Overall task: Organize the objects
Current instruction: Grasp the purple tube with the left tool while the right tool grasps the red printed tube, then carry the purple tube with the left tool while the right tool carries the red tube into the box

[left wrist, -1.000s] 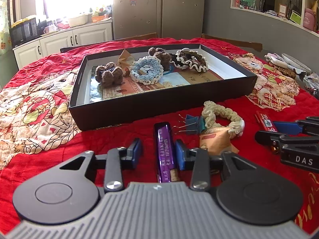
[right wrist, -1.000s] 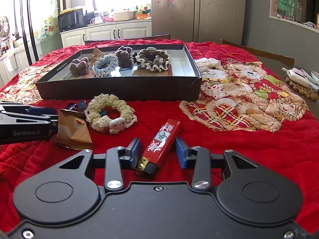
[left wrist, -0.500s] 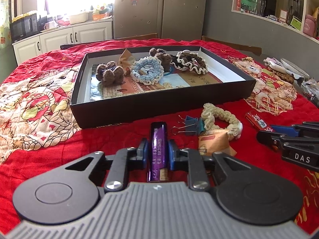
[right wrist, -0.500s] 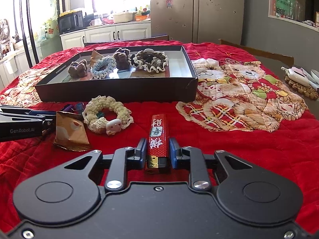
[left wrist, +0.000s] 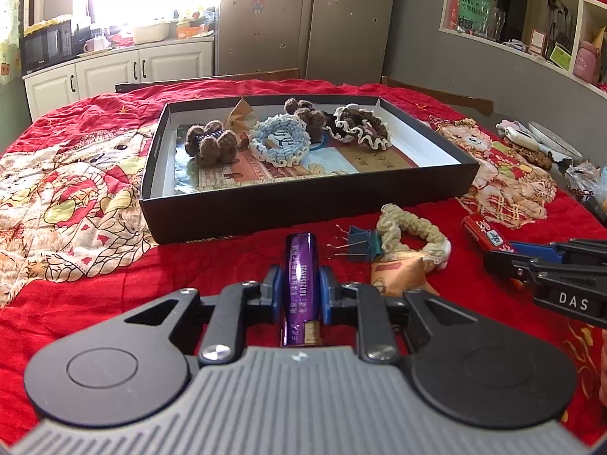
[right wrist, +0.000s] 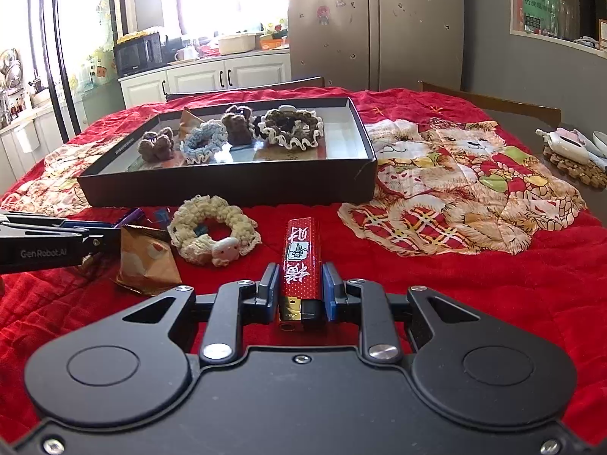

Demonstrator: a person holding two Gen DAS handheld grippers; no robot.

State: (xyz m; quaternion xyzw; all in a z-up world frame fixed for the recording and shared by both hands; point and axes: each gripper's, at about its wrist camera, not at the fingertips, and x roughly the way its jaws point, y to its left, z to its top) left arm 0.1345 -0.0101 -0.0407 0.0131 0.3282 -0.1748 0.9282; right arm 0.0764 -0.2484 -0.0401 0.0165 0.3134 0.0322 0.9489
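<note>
My left gripper (left wrist: 300, 284) is shut on a purple lighter (left wrist: 301, 276), blue pads pressed on both its sides, just above the red cloth. My right gripper (right wrist: 299, 288) is shut on a red lighter (right wrist: 300, 258) in the same way. Across the table stands a black box tray (left wrist: 303, 204) holding several crocheted scrunchies, among them a light blue one (left wrist: 279, 144). On the cloth between the grippers lie a cream scrunchie (right wrist: 214, 233), a brown folded packet (right wrist: 146, 261) and blue binder clips (left wrist: 356, 244). Each gripper shows at the edge of the other's view.
A red patterned cloth (right wrist: 493, 265) covers the table. At the far right edge sit a trivet and small items (right wrist: 573, 151). Chair backs (right wrist: 489, 104) stand behind the table, with white cabinets and a fridge beyond.
Both grippers closed onto their lighters, which lay loose between open jaws a second ago. The red lighter turned from slanted to straight. Both views have risen slightly.
</note>
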